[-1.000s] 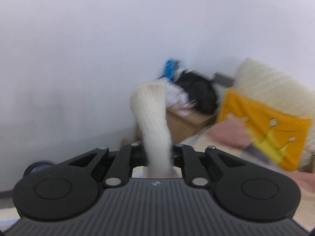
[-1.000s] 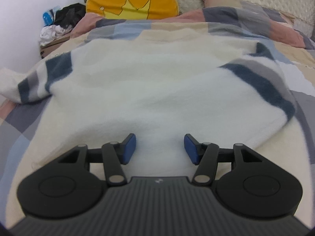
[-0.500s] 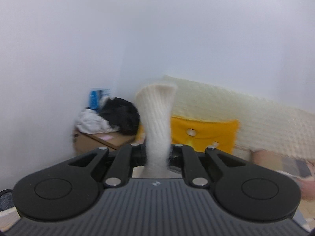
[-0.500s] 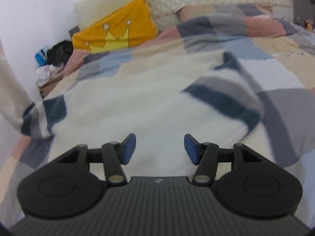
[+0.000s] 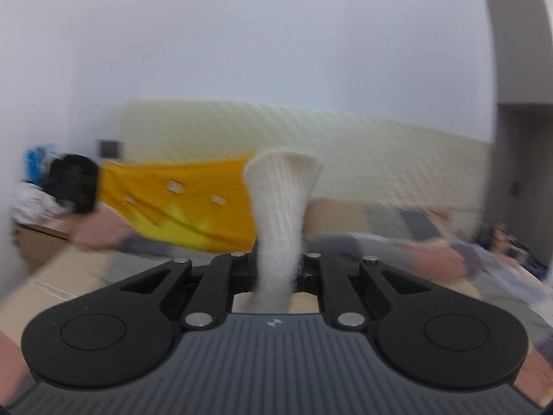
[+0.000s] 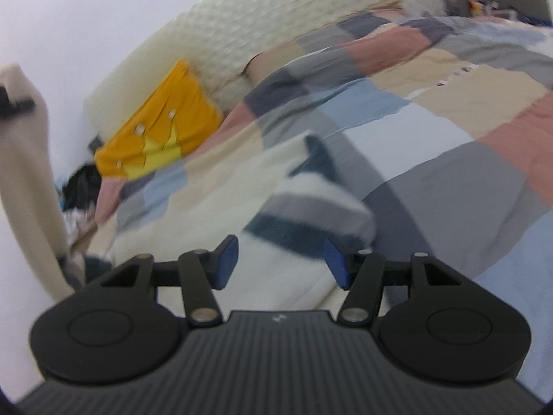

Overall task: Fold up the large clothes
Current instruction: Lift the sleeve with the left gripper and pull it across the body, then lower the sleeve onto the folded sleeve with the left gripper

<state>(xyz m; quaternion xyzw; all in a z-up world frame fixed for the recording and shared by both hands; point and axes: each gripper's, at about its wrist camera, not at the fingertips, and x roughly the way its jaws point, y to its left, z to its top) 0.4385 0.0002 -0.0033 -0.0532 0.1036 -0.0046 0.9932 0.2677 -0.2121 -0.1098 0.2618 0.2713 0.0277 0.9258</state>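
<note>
In our left hand, the left gripper [image 5: 276,269] is pinched tight on the cream ribbed cuff [image 5: 281,200] of the sweater [image 6: 193,221], and the cuff stands up out of the jaws and flares at its top. From the right wrist view we see that same sleeve [image 6: 26,159] hanging as a long cream band at the far left, lifted clear of the patchwork quilt [image 6: 449,110].

In our right hand, the right gripper [image 6: 281,259] has its blue pads [image 6: 226,259] spread apart with nothing pressed between them (they have just been opening a little wider). It hovers over the sweater's body, which lies on the quilt just beyond the pads. The other sleeve, banded in dark blue and grey [image 6: 311,211], lies on the quilt a little past the right pad.

Further along the quilt, a yellow cushion with a crown [image 6: 162,124] leans on the cream quilted headboard [image 6: 276,14]. Beside the cushion, away from the quilt, is a blurred heap of dark and white clothes [image 5: 69,186] on a cardboard box [image 5: 38,242].
</note>
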